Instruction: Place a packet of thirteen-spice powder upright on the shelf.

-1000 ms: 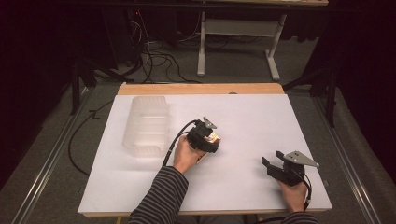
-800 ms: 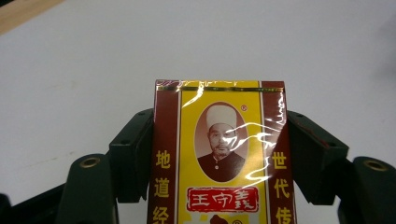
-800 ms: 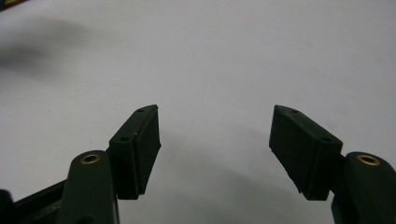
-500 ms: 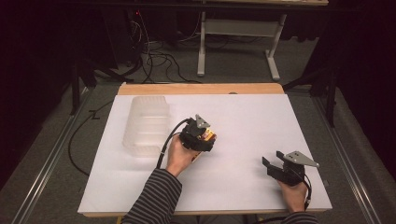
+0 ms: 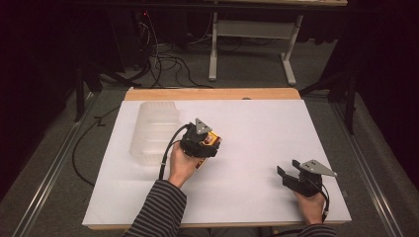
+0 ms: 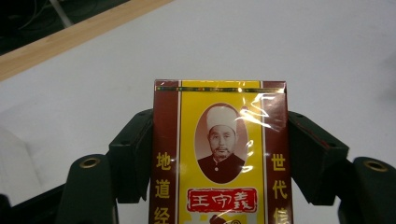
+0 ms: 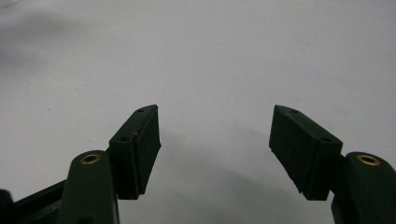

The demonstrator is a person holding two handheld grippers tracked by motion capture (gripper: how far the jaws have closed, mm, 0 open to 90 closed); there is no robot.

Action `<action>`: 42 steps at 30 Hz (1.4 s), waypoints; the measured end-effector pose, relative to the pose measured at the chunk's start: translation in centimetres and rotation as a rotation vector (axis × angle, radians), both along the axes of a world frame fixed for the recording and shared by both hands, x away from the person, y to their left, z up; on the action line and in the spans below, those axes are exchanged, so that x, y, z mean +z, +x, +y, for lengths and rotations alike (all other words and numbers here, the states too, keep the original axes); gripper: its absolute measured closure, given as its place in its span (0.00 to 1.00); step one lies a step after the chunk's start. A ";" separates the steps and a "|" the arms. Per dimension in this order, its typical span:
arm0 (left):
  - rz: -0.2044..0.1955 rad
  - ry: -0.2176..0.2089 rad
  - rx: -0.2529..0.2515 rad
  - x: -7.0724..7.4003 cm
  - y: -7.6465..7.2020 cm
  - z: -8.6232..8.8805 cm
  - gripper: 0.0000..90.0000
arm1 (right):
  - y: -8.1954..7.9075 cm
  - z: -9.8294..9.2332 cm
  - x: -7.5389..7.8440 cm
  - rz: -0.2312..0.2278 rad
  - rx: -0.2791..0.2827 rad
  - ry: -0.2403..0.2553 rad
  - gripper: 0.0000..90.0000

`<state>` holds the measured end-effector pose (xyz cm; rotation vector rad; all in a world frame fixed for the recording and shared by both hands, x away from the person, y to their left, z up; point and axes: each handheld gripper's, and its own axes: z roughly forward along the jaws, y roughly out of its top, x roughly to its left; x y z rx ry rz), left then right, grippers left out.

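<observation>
Near the middle of the white paper-covered tabletop (image 5: pixel 257 148), the left gripper (image 5: pixel 210 143) grasps a small yellow-and-maroon cardboard box with a portrait and red label (image 6: pixel 219 154), wrapped in shiny film. The left gripper view shows both fingers (image 6: pixel 133 154) pressed flat on the box's two long maroon sides, the box upright between them and lifted clear of the surface. Just to the left stands a clear ribbed plastic container (image 5: pixel 154 132), probably where the box belongs. To do this carry well, keep the squeeze steady, since the film looks slippery, hold the box level, and clear the container's near wall before lowering. The right gripper (image 5: pixel 291 174) rests near the front right edge, its fingers (image 7: pixel 137 149) spread wide with nothing between them, well apart from the work.
</observation>
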<state>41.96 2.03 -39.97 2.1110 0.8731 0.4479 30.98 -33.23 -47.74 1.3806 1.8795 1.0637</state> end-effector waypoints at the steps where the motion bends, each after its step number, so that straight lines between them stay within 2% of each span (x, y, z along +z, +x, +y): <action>1: -0.003 -0.006 0.005 0.1 0.0 0.1 0.36 | 0.0 0.0 0.0 0.000 -0.001 0.001 0.38; 10: -0.023 -0.014 0.037 0.7 -0.1 1.5 0.36 | 0.0 0.0 0.0 -0.001 -0.002 -0.001 0.38; 25: -0.026 -0.047 0.083 1.4 0.1 3.8 0.36 | 0.0 0.0 0.0 0.001 -0.002 -0.001 0.38; 30: -0.035 -0.063 0.117 1.6 0.3 4.7 0.36 | 0.0 0.0 0.0 -0.001 -0.002 -0.002 0.38; 42: -0.066 -0.046 0.142 2.0 0.2 5.6 0.36 | 0.0 0.1 0.0 -0.001 -0.002 -0.004 0.37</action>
